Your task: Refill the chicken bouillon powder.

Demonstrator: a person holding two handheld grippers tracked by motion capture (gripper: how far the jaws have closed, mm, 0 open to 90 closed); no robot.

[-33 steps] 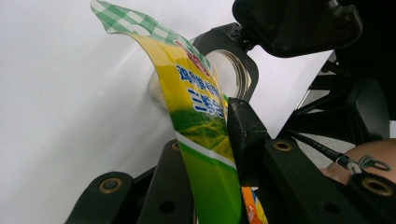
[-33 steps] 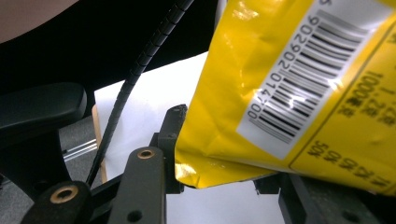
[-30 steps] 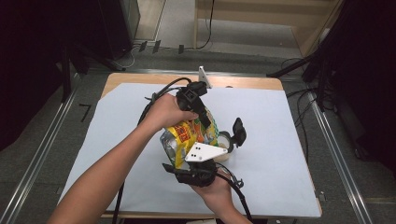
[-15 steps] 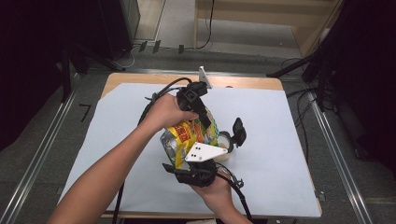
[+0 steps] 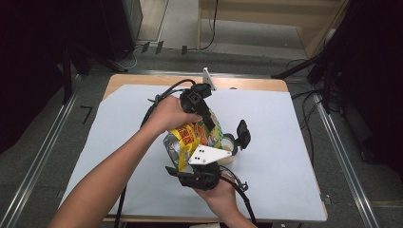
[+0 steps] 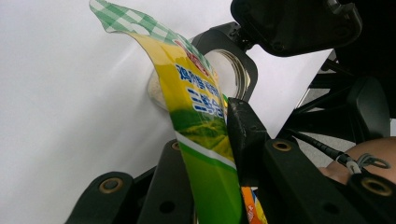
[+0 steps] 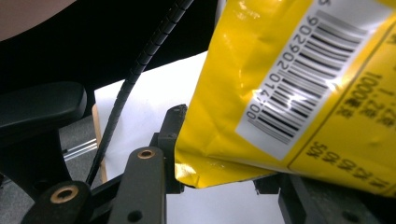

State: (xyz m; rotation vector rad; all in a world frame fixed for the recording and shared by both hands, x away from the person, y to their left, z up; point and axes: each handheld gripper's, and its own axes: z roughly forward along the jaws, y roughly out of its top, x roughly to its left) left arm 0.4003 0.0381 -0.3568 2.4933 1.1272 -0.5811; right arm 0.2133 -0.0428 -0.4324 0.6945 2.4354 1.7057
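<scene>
High view: a yellow bag (image 5: 192,137) hangs tilted over a glass jar (image 5: 229,144) on the white sheet (image 5: 294,156). The left gripper (image 6: 219,140) pinches the bag's top edge nearly closed; the right gripper (image 7: 219,172) clamps its bottom corner, jaws partly open around it. The torn mouth sits beside the jar's rim (not squarely over it), so I judge contents could spill onto the sheet, or the bag could knock the jar.
</scene>
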